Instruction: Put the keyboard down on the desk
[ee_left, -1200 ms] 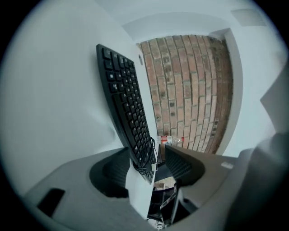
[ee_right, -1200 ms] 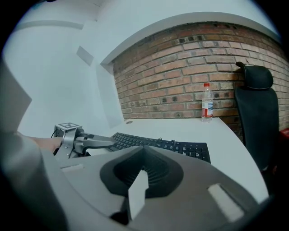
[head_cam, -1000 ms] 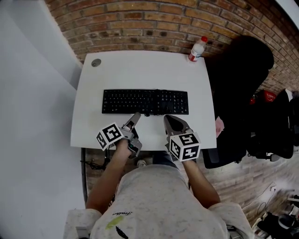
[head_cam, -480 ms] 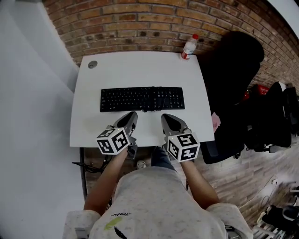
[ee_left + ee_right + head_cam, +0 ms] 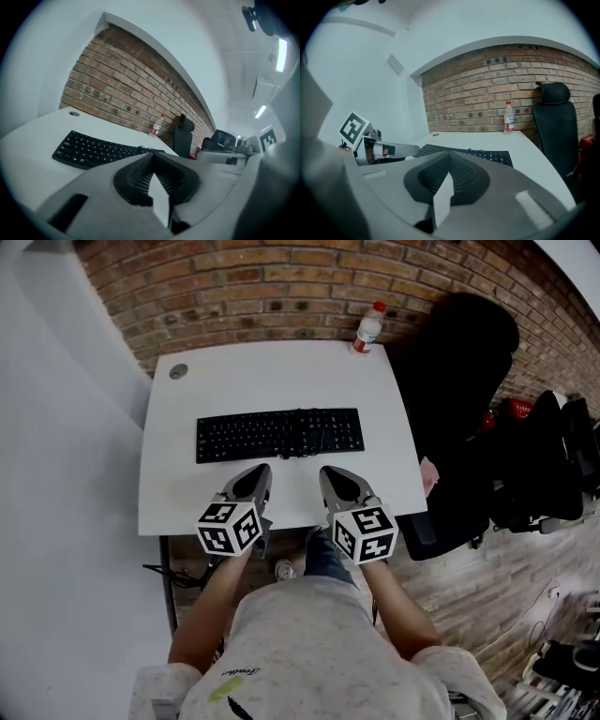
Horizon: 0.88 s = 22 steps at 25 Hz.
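Note:
The black keyboard [image 5: 279, 434] lies flat on the white desk [image 5: 281, 381], with nothing holding it. It also shows in the left gripper view as the keyboard [image 5: 93, 150] and in the right gripper view as the keyboard [image 5: 464, 153]. My left gripper [image 5: 258, 472] hovers just in front of its near edge. Its jaws have just been closing with nothing between them and now meet, as the left gripper [image 5: 151, 157] shows close up. My right gripper [image 5: 330, 474] sits beside it, also short of the keyboard. The right gripper [image 5: 449, 157] is shut and empty.
A plastic water bottle [image 5: 367, 329] stands at the desk's far right corner by the brick wall. A round cable grommet [image 5: 178, 372] sits at the far left corner. A black office chair [image 5: 459, 362] stands right of the desk.
The left gripper has rolled so that its marker cube faces up, and its jaws have closed. Both grippers have lifted slightly near the desk's front. The keyboard has stayed in place.

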Each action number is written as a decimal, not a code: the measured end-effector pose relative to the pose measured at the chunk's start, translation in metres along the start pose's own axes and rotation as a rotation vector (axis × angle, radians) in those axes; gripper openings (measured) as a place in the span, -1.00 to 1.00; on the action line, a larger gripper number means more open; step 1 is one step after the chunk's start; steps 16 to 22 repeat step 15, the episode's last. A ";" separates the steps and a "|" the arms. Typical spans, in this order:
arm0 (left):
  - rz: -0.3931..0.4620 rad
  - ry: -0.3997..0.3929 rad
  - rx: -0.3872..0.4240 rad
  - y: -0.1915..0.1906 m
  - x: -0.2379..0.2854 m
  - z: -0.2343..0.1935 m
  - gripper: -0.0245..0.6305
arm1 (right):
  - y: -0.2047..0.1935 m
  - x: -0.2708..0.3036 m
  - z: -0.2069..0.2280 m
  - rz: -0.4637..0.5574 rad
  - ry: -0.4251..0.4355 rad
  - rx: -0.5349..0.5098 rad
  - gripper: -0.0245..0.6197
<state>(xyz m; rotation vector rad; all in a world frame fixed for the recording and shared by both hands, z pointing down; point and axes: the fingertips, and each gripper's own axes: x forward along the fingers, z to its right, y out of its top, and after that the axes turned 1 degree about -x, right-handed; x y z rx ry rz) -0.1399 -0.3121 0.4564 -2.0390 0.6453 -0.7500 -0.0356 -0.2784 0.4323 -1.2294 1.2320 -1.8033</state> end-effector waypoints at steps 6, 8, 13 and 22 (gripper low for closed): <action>-0.005 -0.009 -0.011 -0.004 0.000 0.001 -0.94 | -0.002 -0.005 0.000 0.010 -0.010 0.006 -0.90; -0.010 -0.012 -0.019 -0.006 0.000 0.001 -0.94 | -0.002 -0.006 0.000 0.011 -0.013 0.008 -0.90; -0.016 -0.014 -0.038 -0.007 0.000 0.003 -0.94 | -0.004 -0.008 0.000 0.009 -0.013 0.013 -0.90; -0.019 -0.013 -0.037 -0.008 0.000 0.001 -0.94 | -0.006 -0.007 0.000 0.007 -0.015 0.014 -0.90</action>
